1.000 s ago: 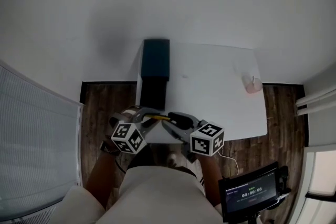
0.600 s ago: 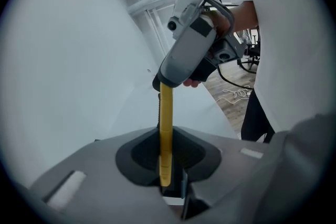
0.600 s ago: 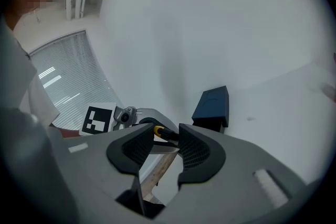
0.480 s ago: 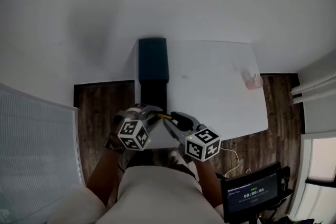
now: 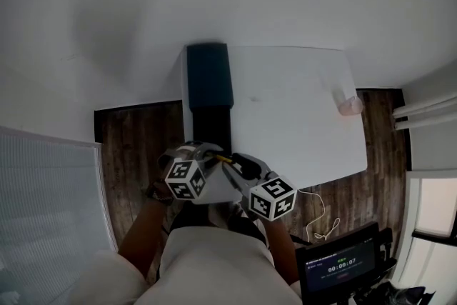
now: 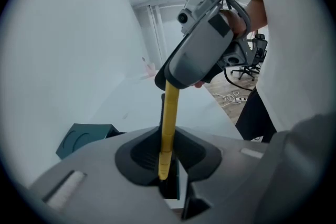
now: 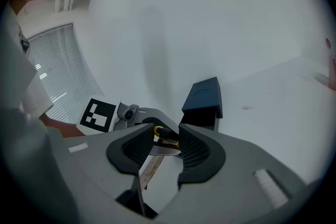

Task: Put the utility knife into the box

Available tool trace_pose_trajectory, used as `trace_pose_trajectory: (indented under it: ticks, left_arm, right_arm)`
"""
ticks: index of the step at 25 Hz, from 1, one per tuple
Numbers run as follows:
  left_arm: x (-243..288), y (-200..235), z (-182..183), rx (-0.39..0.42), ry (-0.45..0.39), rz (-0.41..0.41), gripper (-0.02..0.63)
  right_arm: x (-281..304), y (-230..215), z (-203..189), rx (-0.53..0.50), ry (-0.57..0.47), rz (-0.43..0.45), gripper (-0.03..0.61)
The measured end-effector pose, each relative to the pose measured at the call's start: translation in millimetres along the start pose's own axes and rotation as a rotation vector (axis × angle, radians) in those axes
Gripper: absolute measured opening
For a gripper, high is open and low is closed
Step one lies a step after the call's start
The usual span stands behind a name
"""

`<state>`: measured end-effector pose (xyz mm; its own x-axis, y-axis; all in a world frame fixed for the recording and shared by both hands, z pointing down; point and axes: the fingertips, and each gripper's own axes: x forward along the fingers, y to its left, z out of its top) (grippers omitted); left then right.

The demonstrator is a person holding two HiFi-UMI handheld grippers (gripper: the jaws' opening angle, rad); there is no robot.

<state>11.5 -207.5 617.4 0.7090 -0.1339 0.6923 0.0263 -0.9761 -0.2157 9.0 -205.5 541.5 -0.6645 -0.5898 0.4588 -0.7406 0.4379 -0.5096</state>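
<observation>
Dark wood floor [image 5: 136, 146] shows beneath the near edge of a white table [image 5: 300, 125]. Just above that edge, the left gripper [image 5: 207, 152] is clamped narrowly on one end of the yellow utility knife [image 6: 169, 123]. The right gripper [image 5: 232, 162] has just been closing and now pinches the knife's metal-tipped other end between wider-set jaws. Beyond them, the dark teal box [image 5: 209, 82] sits open at the table's left side. A pale pink object [image 5: 350, 105] stands at the far right corner.

Table [image 5: 300, 111] looked smooth, matt white; floor [image 5: 136, 146] was dark wood; knife [image 6: 169, 123] seemed glossy yellow plastic; box [image 5: 209, 75] looked matt teal.
</observation>
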Motion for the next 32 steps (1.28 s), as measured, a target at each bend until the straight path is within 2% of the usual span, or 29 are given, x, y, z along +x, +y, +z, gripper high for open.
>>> trace_pose_trajectory:
  ticks: [10, 24, 32]
  left_arm:
    - [16, -9, -9, -0.046, -0.029, -0.042, 0.075]
    - [24, -20, -24, -0.065, -0.006, -0.056, 0.087]
    - [27, -24, -27, -0.102, -0.029, -0.058, 0.098]
  right_arm:
    - [4, -5, -15, 0.035, 0.039, -0.006, 0.153]
    - [11, -3, -35, 0.054, 0.073, 0.004, 0.156]
    - [11, -4, -43, 0.067, 0.086, 0.004, 0.158]
